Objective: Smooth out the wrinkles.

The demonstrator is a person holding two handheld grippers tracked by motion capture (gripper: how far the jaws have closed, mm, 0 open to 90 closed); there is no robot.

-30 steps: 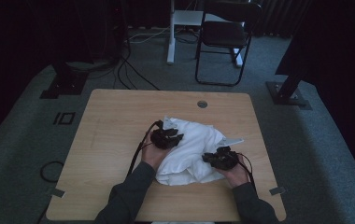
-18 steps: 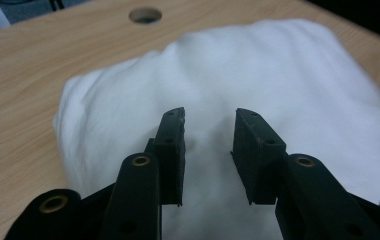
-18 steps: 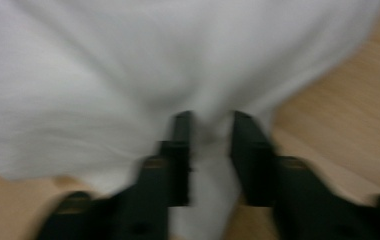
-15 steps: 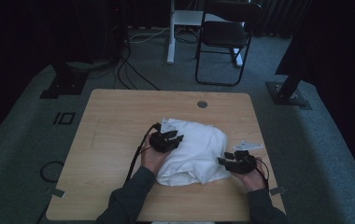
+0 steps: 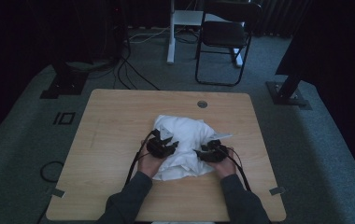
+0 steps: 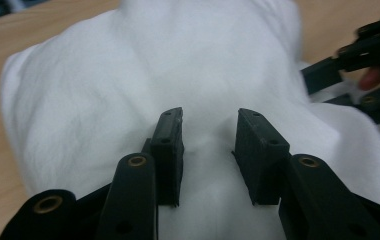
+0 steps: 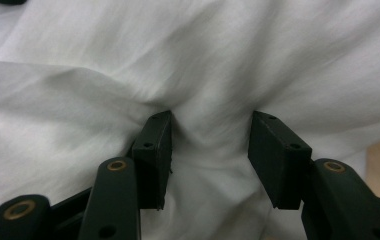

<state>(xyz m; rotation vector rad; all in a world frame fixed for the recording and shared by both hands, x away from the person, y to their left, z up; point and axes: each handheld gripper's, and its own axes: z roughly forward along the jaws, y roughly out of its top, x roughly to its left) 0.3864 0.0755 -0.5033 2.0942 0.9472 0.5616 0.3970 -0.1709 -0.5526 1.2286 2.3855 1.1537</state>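
Lying crumpled on the wooden table [image 5: 119, 121], a white cloth [image 5: 185, 133] sits a little toward the person's side of the middle, bunched into soft folds with one thin corner poking out toward the right edge. Both grippers press into its near half.

Seen from the left gripper view, the cloth [image 6: 143, 85] spreads out ahead of and beneath the jaws, mounded up beyond them, with bare wood showing at the left and top. The left gripper [image 6: 209, 150] has its jaws apart, and a low ridge of fabric lies in the gap between them, not yet pinched; the pads stand on either side of it and rest on the cloth. At the right edge of that view the other gripper's black frame reaches in over the fabric.

From the right gripper view, the cloth [image 7: 193, 65] lies all around the jaws, with creases running in toward them. The right gripper [image 7: 210, 150] also has its jaws apart, pushed down into the cloth so that a fold bulges up between the pads and touches the inner face of the left-hand one.

From above, the left gripper [image 5: 162, 145] sits on the cloth's left part and the right gripper [image 5: 211, 153] on its right part, near each other, each held in a hand with a dark sleeve [image 5: 129, 200] behind it.
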